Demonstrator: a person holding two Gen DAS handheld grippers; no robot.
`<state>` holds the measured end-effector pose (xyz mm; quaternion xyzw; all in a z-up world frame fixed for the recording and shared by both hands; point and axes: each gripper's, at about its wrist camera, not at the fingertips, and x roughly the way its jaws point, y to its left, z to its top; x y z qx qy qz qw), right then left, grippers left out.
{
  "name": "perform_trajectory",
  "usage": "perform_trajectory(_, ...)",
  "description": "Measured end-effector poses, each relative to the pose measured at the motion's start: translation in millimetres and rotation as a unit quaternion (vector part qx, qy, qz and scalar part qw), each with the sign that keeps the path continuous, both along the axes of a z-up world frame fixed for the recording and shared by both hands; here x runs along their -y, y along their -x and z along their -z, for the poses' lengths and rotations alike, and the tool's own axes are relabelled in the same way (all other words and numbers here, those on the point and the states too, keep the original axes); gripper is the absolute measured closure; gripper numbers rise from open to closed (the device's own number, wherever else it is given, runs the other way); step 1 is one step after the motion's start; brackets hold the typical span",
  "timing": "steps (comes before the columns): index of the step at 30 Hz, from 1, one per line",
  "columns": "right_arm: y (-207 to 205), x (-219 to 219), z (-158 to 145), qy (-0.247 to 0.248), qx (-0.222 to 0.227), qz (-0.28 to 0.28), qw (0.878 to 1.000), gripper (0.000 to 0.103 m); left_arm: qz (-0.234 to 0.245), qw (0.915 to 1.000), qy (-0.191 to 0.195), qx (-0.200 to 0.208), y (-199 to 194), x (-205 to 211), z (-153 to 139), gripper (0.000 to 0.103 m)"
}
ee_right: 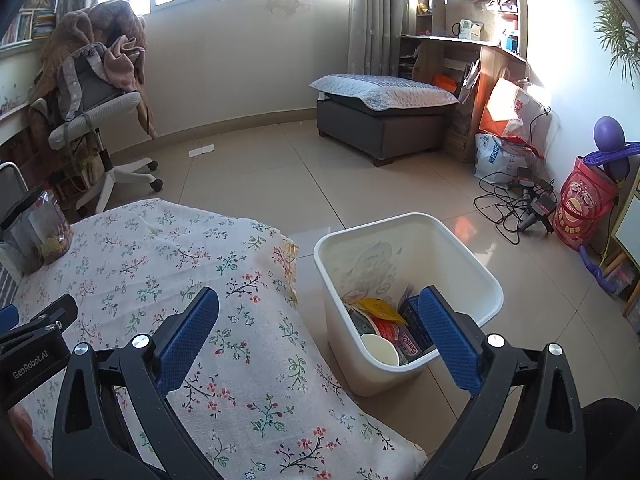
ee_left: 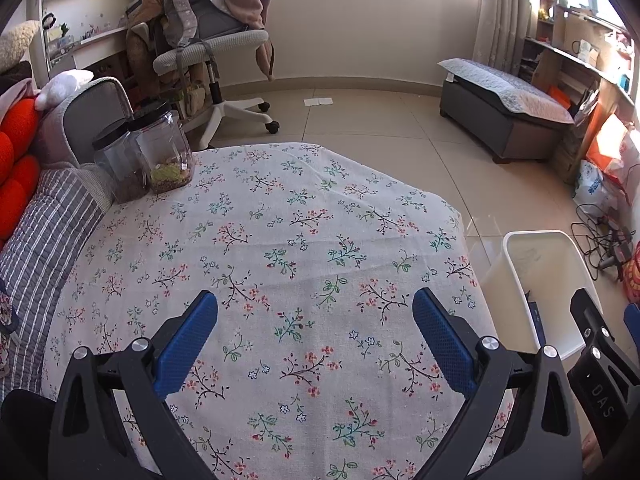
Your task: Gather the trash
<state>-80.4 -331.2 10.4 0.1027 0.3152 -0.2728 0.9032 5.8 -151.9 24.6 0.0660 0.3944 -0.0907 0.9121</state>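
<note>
A white waste bin (ee_right: 460,248) stands on the floor right of the table; it also shows in the left wrist view (ee_left: 516,252). Inside it lie a yellow wrapper (ee_right: 378,308), a red packet (ee_right: 394,334), a blue box (ee_right: 412,316) and a white cup (ee_right: 380,349). My left gripper (ee_left: 316,332) is open and empty over the floral tablecloth (ee_left: 280,240). My right gripper (ee_right: 318,330) is open and empty, above the table's right edge and the bin's near side.
Two clear jars (ee_left: 160,156) with black lids stand at the table's far left. A desk chair (ee_left: 216,52), a grey ottoman (ee_right: 384,120), cables (ee_right: 516,204) and bags (ee_right: 508,136) are on or beside the tiled floor. A paper scrap (ee_right: 202,150) lies on the floor.
</note>
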Motion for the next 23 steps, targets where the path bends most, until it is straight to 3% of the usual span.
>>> perform_trajectory(9,-0.8,-0.5,-0.6,-0.003,0.001,0.0,1.0,0.007,0.021,0.9996,0.012,0.016,2.9,1.9,-3.2,0.02)
perform_trajectory(17,-0.7,-0.4,-2.6,0.003,0.003,0.004,1.0,0.007,0.026,0.9994,0.016,0.014,3.1,3.3,-4.3,0.02)
perform_trajectory(23,-0.4,1.4,-3.8,0.004,0.006,0.007,1.0,0.007,0.026,0.9995,0.008,0.015,4.0,5.9,-7.4,0.012)
